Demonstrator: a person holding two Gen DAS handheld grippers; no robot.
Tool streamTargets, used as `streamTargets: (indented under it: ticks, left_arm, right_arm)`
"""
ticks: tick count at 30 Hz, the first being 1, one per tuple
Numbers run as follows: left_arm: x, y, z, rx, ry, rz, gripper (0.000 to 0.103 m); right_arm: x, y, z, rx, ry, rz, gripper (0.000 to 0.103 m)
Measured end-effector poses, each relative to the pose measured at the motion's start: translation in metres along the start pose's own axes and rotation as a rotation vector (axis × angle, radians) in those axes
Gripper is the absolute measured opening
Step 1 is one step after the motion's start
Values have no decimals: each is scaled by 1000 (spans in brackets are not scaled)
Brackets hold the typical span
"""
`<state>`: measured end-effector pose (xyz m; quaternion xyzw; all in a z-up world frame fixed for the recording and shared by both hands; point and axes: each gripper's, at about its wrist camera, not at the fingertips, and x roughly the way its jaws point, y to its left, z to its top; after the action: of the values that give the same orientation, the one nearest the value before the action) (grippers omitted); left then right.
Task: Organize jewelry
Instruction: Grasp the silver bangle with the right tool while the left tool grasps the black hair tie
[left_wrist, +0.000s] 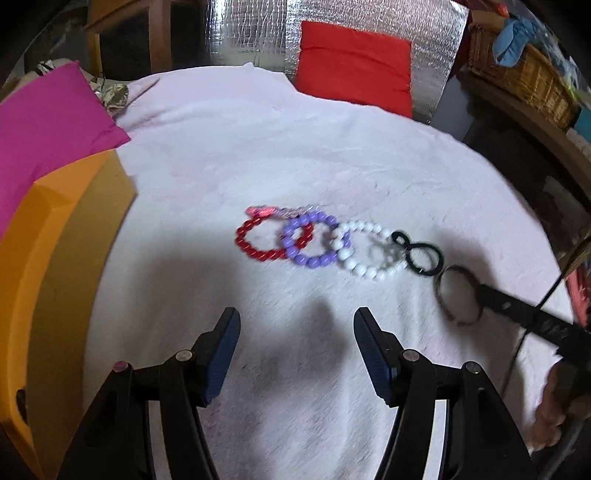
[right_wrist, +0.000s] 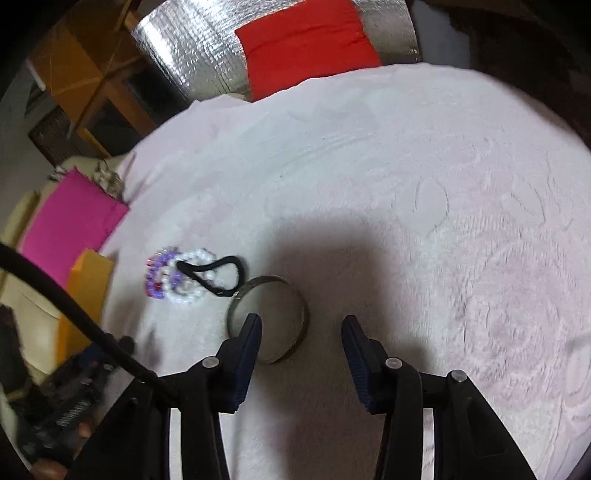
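A row of overlapping jewelry lies on the white towel (left_wrist: 258, 147): a red bead bracelet (left_wrist: 255, 240), a purple bead bracelet (left_wrist: 314, 240), a white bead bracelet (left_wrist: 369, 251), a black hair tie (left_wrist: 421, 254) and a metal bangle (left_wrist: 458, 295). My left gripper (left_wrist: 295, 332) is open and empty, in front of the row. My right gripper (right_wrist: 301, 332) is open, its left finger over the bangle (right_wrist: 295, 295). The hair tie (right_wrist: 218, 277) and the white and purple bracelets (right_wrist: 177, 280) lie to its left.
An orange box (left_wrist: 44, 277) stands at the left edge, a magenta cushion (left_wrist: 48, 125) behind it. A red cushion (left_wrist: 354, 62) leans on silver foil at the back. A wicker basket (left_wrist: 517, 74) sits on a shelf at the right.
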<state>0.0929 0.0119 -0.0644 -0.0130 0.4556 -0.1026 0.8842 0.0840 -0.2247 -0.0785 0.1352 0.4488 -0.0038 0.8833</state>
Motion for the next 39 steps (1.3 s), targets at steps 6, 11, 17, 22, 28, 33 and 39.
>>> streamTargets:
  ticks: [6,11,17,22,28,33,39]
  left_arm:
    - [8,-14,13,25,-39,-64,65]
    - [20,-31,24,37,-48,-136,65]
    - [38,-47,37,47,-35,-200,65]
    - [55,-56,41,57,12,-227,51]
    - [68,-63,41,74,30,-230,23]
    - [61,-62,41,76,8,-237,19]
    - [35,-51,41,82,-46,-230,19]
  right_arm:
    - [8,8,0,-75,-49,-86,17]
    - [-1,8,-3,-105,-63,-91,5]
    - [-12,-4,-6,-84,-56,-74,5]
    - [-9,-5,-8,-76,-38,-76,5]
    - [-9,-6,-8,-76,-39,-74,5]
    - [-15,-8,-8,-71,-59,-68,5]
    - [-32,-3,-6,-66,-113,-33,5]
